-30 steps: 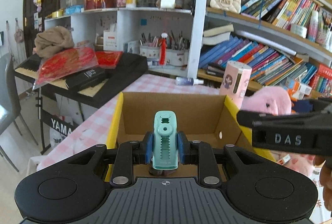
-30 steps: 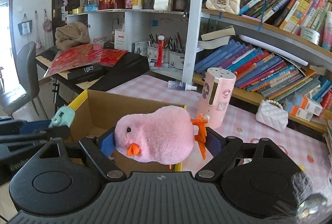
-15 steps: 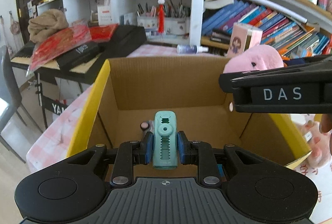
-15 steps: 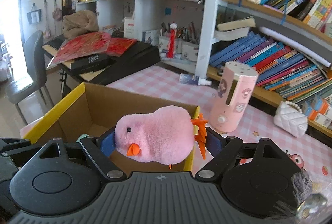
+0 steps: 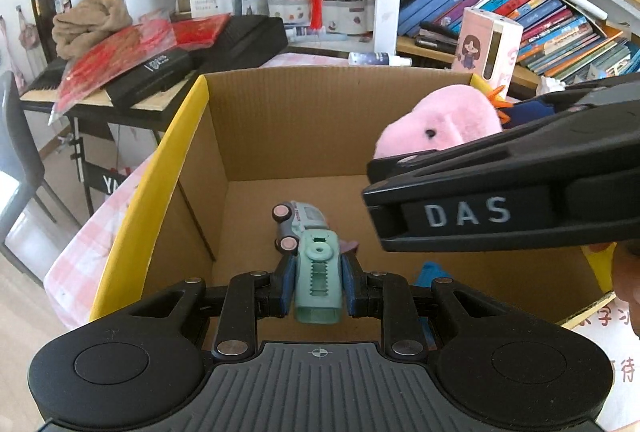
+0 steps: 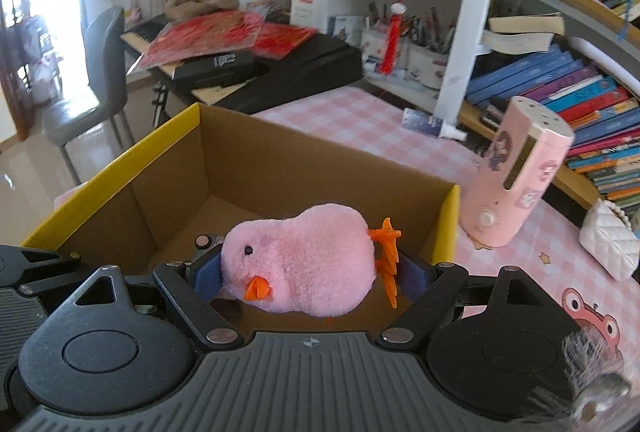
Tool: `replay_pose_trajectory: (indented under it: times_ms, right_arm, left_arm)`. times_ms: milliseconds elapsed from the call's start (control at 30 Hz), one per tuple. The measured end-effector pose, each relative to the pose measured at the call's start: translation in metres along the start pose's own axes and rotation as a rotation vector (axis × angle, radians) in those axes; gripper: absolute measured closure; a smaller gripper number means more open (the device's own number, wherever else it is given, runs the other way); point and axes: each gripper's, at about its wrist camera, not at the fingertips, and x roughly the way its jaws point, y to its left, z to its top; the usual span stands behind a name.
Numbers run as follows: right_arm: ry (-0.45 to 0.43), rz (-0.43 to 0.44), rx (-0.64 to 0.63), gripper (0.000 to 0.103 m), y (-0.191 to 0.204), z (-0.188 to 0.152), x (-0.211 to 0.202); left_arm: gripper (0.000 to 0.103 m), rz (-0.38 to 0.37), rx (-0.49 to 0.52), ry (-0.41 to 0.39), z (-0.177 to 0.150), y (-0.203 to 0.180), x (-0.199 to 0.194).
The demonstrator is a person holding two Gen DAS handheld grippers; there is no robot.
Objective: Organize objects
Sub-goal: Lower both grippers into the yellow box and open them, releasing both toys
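Note:
My left gripper (image 5: 318,286) is shut on a mint-green toothed clip (image 5: 319,278) and holds it inside an open cardboard box (image 5: 296,120) with yellow rims. A small grey toy car (image 5: 298,222) lies on the box floor just beyond the clip. My right gripper (image 6: 306,272) is shut on a pink plush chick (image 6: 300,264) with an orange beak and feet, held above the box (image 6: 280,168). The chick (image 5: 440,122) and the right gripper's body show at the right of the left wrist view.
A pink humidifier (image 6: 516,176) and a white quilted purse (image 6: 610,246) stand on the pink checked tablecloth (image 6: 360,116) right of the box. Bookshelves (image 5: 540,16) rise behind. A black keyboard (image 6: 280,68) and a chair (image 6: 92,80) are at the left.
Both grippers have moved forward and down over the box. The left one now holds the clip low inside it, and the toy car has come into view.

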Motion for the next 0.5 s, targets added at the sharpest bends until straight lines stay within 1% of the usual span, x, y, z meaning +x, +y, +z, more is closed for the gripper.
replay_pose_trajectory:
  times_ms: [200, 267, 333, 433, 500]
  right_arm:
    - [0.058, 0.02, -0.012, 0.018, 0.0, 0.003, 0.015]
    - [0.083, 0.027, -0.007, 0.018, -0.001, 0.003, 0.019]
    - [0.095, 0.036, -0.006, 0.018, -0.002, 0.005, 0.022]
    - [0.14, 0.036, -0.023, 0.018, -0.001, 0.005, 0.029]
    - [0.172, 0.052, -0.021, 0.018, -0.001, 0.005, 0.033]
  left_arm:
    - [0.079, 0.011, -0.004, -0.003, -0.001, -0.001, 0.002]
    - [0.077, 0.01, -0.001, -0.003, -0.001, -0.002, 0.002]
    - [0.076, 0.009, 0.0, -0.002, 0.0, -0.002, 0.002]
    - [0.069, -0.004, -0.007, 0.002, 0.0, -0.002, 0.001]
    - [0.067, -0.003, -0.006, 0.001, -0.001, -0.003, 0.0]
